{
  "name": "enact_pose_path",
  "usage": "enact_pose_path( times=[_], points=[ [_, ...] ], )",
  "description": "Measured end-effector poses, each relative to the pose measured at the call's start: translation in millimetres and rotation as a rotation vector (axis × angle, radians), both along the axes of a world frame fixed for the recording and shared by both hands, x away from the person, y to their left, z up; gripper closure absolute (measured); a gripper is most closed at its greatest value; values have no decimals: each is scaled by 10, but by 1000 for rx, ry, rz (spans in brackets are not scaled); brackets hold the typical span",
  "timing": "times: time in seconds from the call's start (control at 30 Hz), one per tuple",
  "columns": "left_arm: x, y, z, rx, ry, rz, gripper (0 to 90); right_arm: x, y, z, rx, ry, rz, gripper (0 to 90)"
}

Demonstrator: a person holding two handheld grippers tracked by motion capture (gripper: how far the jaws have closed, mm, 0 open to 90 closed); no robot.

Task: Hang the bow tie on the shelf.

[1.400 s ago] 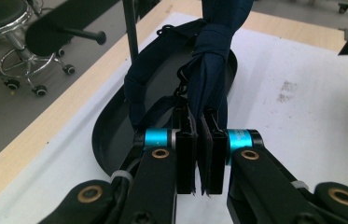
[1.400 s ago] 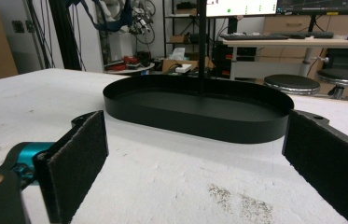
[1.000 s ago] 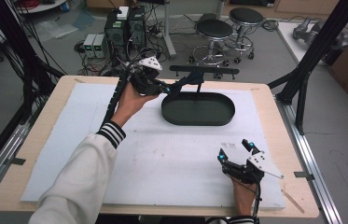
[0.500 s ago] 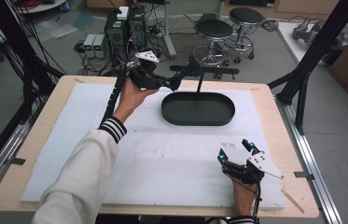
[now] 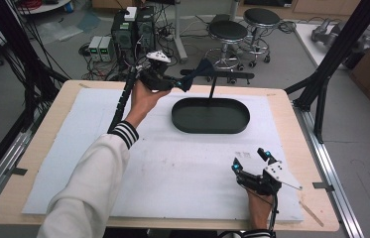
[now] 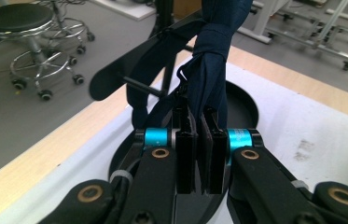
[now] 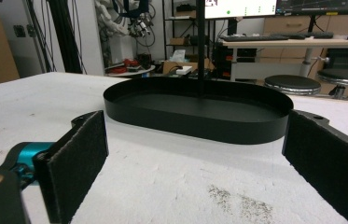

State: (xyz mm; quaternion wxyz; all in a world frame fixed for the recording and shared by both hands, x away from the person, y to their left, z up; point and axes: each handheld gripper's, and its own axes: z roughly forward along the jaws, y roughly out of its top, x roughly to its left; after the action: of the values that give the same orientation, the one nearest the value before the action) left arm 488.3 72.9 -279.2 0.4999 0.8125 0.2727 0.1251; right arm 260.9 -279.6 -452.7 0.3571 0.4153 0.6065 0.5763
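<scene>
High view: my left gripper has lifted since a second ago, drawing the navy cloth strap up at the stand's crossbar above the oval black tray.

Left gripper view: jaws pinch the soft folded strap.

Right gripper view: my right gripper rests wide apart, felt-padded, on the gritty white mat.

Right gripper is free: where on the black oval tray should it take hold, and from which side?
Grip the upright rim of the tray on its near long side, probably from above, one pad inside the wall and one outside. The wall is thin and low, and that side faces the open right gripper. The post and the cloth held by the left gripper crowd the far side.
</scene>
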Motion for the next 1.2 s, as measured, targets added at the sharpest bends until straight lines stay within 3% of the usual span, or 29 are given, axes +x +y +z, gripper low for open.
enact_pose_path(
  times=[0.23,0.5,0.73,1.0,1.2],
  points=[
    [5,50,11,1,-13,50,860,-1,-3,0,0,-2,2,59],
    [35,141,-72,-10,0,97,860,-1,-1,-1,0,-4,1,59],
    [44,182,-147,9,2,124,859,-2,0,-1,-3,-5,0,59],
    [76,284,-315,-2,49,162,858,-7,0,-1,-2,-3,1,59],
    [89,274,-344,13,52,164,849,-7,0,-1,-3,-4,2,59]
  ],
)
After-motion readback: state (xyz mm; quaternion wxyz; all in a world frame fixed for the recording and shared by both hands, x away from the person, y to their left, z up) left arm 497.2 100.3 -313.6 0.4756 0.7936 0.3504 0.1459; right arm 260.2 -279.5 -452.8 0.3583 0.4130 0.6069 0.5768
